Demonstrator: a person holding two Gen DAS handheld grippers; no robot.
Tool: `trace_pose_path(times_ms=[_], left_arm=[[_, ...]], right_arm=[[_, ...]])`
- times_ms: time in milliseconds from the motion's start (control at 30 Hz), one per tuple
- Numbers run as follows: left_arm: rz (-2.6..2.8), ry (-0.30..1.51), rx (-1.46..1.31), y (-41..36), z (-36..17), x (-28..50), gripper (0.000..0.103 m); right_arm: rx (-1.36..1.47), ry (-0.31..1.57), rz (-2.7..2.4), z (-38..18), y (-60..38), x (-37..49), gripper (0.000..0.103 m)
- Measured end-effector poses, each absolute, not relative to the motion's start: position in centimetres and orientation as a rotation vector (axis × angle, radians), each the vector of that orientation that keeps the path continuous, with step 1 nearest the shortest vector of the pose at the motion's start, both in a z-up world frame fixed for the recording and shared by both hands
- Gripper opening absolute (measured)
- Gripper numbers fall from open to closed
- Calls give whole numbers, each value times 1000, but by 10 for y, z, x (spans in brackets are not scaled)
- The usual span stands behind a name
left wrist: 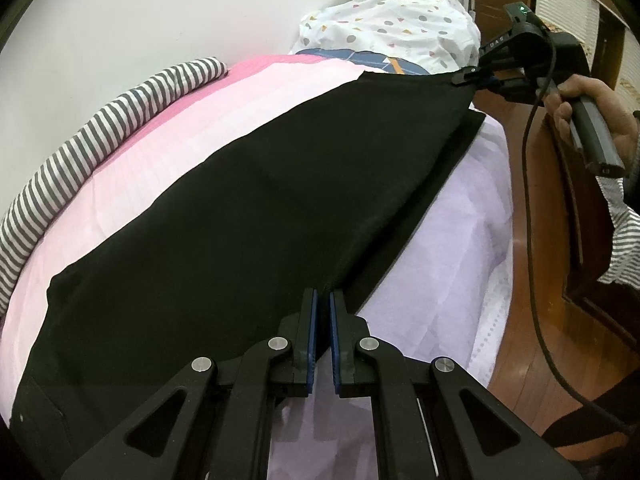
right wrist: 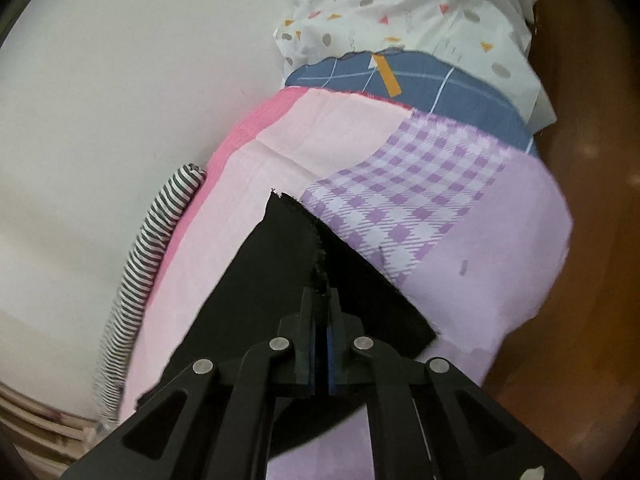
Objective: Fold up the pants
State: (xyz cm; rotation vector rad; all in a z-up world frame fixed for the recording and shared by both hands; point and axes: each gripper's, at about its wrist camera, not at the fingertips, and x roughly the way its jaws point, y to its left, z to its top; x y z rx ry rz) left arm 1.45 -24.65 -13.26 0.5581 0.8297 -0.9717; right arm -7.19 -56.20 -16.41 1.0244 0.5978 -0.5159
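Black pants (left wrist: pixel 248 208) lie stretched along the bed, over a pink and lilac sheet (left wrist: pixel 160 148). In the left wrist view my left gripper (left wrist: pixel 323 298) is shut on the pants' near edge, where a fold of cloth rises between the blue pads. At the far end my right gripper (left wrist: pixel 464 77) pinches the raised corner of the pants, with a person's hand (left wrist: pixel 592 100) on its handle. In the right wrist view, the right gripper (right wrist: pixel 322 294) is shut on the frayed hem of the pants (right wrist: pixel 280 264), held just above the sheet (right wrist: pixel 500 240).
A grey-and-white striped roll of cloth (left wrist: pixel 100 128) runs along the wall side of the bed. A white bundle with coloured dots (left wrist: pixel 392 20) and a blue checked cloth (right wrist: pixel 420 80) sit at the bed's far end. Wooden floor (left wrist: pixel 560 280) lies to the right, crossed by a black cable (left wrist: pixel 532 200).
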Motion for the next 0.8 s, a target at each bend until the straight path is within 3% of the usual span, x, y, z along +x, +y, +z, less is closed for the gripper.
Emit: trace_pose_path(times_ms=[500,600,667,800], left_arm=[[-1014,890,494,-241,-142,21,8],[-1012,913,468,-240,-142,23,13],[-1007,931,440,-239,-140,26,21],[-998,942,334,-224,-124,36,30]], right_arm=[[1050,666,-573,-195,-561,-85,6],[1029,698,-578,-190,-560,-82,16],[1011,709,-613,-182,-558,-84,43],[886,721,-720,-155,-551,-92,48]])
